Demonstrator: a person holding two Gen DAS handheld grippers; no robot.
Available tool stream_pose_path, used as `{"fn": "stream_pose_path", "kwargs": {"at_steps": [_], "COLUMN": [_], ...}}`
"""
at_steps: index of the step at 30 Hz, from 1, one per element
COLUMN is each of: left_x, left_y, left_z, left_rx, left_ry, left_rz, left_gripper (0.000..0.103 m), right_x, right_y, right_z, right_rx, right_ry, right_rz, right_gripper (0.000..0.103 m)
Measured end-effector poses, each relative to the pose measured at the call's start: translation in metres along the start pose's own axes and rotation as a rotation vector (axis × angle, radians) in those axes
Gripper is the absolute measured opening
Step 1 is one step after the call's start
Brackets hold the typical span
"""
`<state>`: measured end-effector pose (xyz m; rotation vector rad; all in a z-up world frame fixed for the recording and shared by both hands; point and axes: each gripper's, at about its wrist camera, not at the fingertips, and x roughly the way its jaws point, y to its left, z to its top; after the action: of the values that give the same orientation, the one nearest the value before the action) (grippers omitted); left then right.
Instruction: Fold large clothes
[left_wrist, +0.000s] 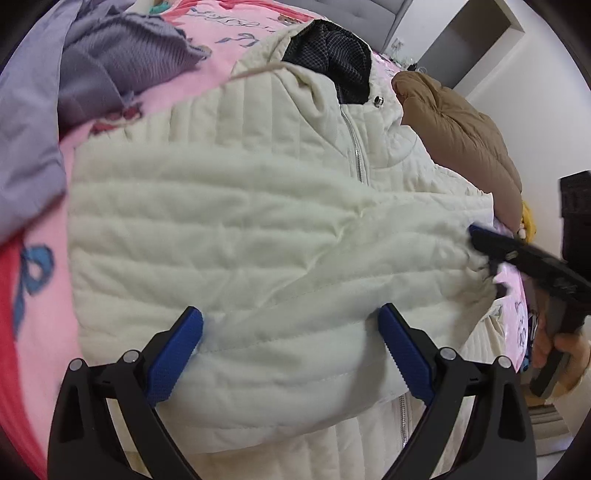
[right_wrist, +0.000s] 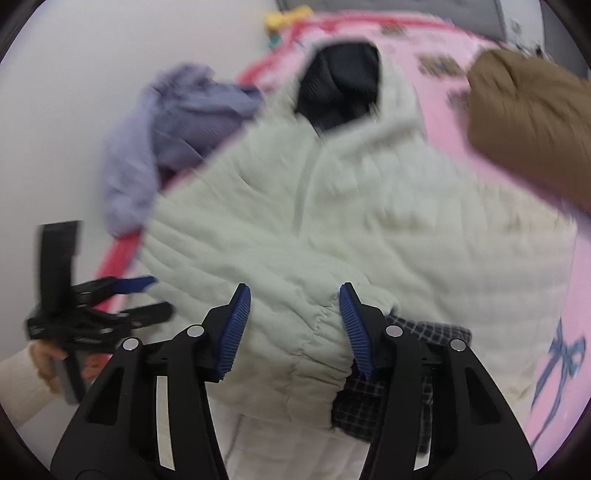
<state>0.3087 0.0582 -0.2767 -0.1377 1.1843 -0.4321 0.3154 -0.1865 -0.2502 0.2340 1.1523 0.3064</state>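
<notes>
the left gripper (left_wrist: 291, 325) stands with its blue fingers (left_wrist: 177, 350) spread wide, one on each side of a folded-over panel of the cream quilted jacket (left_wrist: 229, 221); the cloth lies between them, and the pads do not press it; in the right wrist view the same gripper (right_wrist: 151, 293) shows at the left edge, open, held in a hand (right_wrist: 46, 363) with a pale sleeve.

the right gripper (right_wrist: 295, 325) has its fingers (right_wrist: 234, 328) about half apart with the gathered cuff of a jacket sleeve (right_wrist: 314, 332) bunched between them; the picture is blurred, so whether the pads squeeze the cuff cannot be told; just past the right finger a dark checked lining (right_wrist: 384, 391) shows; in the left wrist view this gripper (left_wrist: 484, 251) reaches in from the right onto the jacket's edge, with a hand (left_wrist: 561, 350) behind it.

ahead of both sets of fingers the jacket lies spread on a pink printed bedcover (left_wrist: 48, 266), zip (left_wrist: 354, 147) running away from the fingers toward the dark-lined hood (left_wrist: 332, 59); beyond the left fingers and to their left lies a heap of lilac knitwear (left_wrist: 110, 62); far to the right of the hood sits a brown padded garment (left_wrist: 461, 125), touching the jacket's edge.
</notes>
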Motion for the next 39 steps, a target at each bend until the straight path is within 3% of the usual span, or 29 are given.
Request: {"fn": "stream_pose_path", "kwargs": {"at_steps": [2,5,9,11,12,14,16,18,20,24,27,34,39], "left_x": [0.010,0.019,0.022,0.018,0.013,0.002,-0.017,-0.027,-0.025,-0.009,0.001,0.013,0.014], "left_y": [-0.007,-0.014,-0.014,-0.015,-0.016,-0.013,-0.006,-0.001,0.007,0.012,0.012,0.017,0.013], "left_z": [-0.010,-0.021,-0.024,-0.024,-0.022,-0.021,-0.022,-0.026,-0.033,-0.043,-0.044,-0.048,-0.047], "left_rx": [0.013,0.053,0.095,0.140,0.153,0.126,0.078,0.059,0.051,0.072,0.087,0.138,0.155], "left_ry": [0.020,0.010,-0.003,0.005,0.013,0.009,-0.032,-0.072,-0.056,-0.022,-0.005,0.020,0.011], "left_rz": [0.015,0.044,0.040,0.034,0.032,0.002,-0.053,-0.029,-0.007,0.007,0.007,0.008,0.032], "left_gripper": [0.098,0.098,0.098,0.098,0.098,0.098,0.098,0.098,0.098,0.098,0.098,0.098,0.098], "right_x": [0.012,0.018,0.029,0.025,0.019,-0.005,-0.037,-0.050,-0.049,-0.016,-0.001,0.023,0.022], "right_y": [-0.011,-0.009,0.011,0.016,0.016,0.015,0.022,0.031,0.038,0.038,0.033,0.044,0.049], "right_z": [-0.016,-0.037,-0.039,-0.038,-0.038,-0.036,-0.042,-0.047,-0.052,-0.061,-0.070,-0.078,-0.073], "right_rx": [0.041,-0.002,-0.131,-0.144,-0.130,-0.094,-0.107,-0.151,-0.188,-0.182,-0.166,-0.257,-0.262], "right_ry": [0.068,0.036,0.046,0.036,0.025,-0.056,-0.199,-0.240,-0.224,-0.109,-0.078,-0.024,-0.018], "right_rz": [-0.004,-0.048,-0.170,-0.181,-0.156,-0.081,-0.052,-0.025,-0.010,-0.082,-0.096,-0.190,-0.210], "right_gripper": [0.034,0.034,0.035,0.037,0.040,0.070,0.079,0.078,0.064,0.052,0.051,0.052,0.054]}}
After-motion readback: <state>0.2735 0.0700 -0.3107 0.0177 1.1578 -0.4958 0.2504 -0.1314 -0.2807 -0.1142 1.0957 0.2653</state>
